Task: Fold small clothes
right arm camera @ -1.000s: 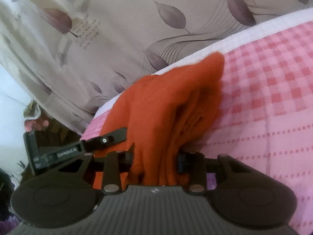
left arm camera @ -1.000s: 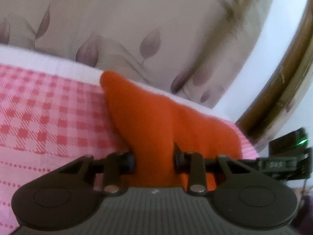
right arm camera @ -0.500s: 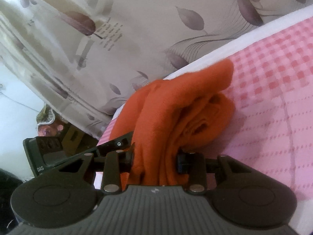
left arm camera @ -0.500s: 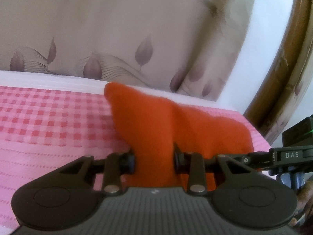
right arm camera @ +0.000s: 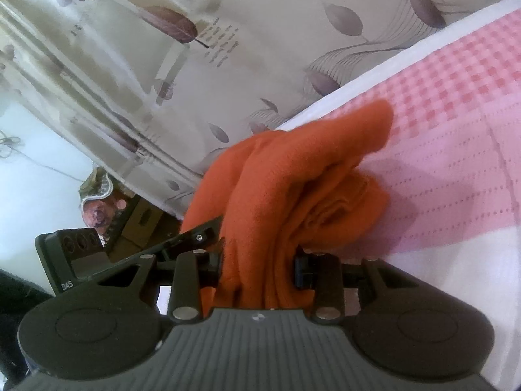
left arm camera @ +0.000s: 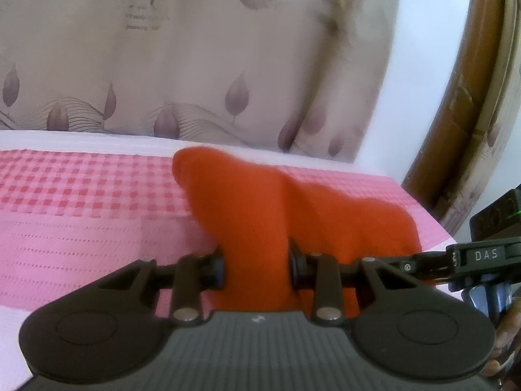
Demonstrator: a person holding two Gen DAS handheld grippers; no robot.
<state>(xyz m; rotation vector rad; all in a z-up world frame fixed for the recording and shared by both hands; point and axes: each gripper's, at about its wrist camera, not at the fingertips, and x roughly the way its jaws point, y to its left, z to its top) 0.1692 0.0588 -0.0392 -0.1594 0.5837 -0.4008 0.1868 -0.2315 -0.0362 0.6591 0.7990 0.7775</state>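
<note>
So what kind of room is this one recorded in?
Probably a bedroom at home: the orange cloth lies on a pink checked bedspread, a leaf-print curtain hangs right behind it, and a wooden frame stands beside it.

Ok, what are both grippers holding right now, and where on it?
Both clamp the orange garment: left gripper on a smooth edge, right gripper on a bunched, layered edge.

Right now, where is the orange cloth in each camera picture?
Left wrist view: orange cloth sits centre, pinched in the left gripper.
Right wrist view: orange cloth sits centre, bunched, pinched in the right gripper.
Shared landmark: the pink checked bedspread under it.
</note>
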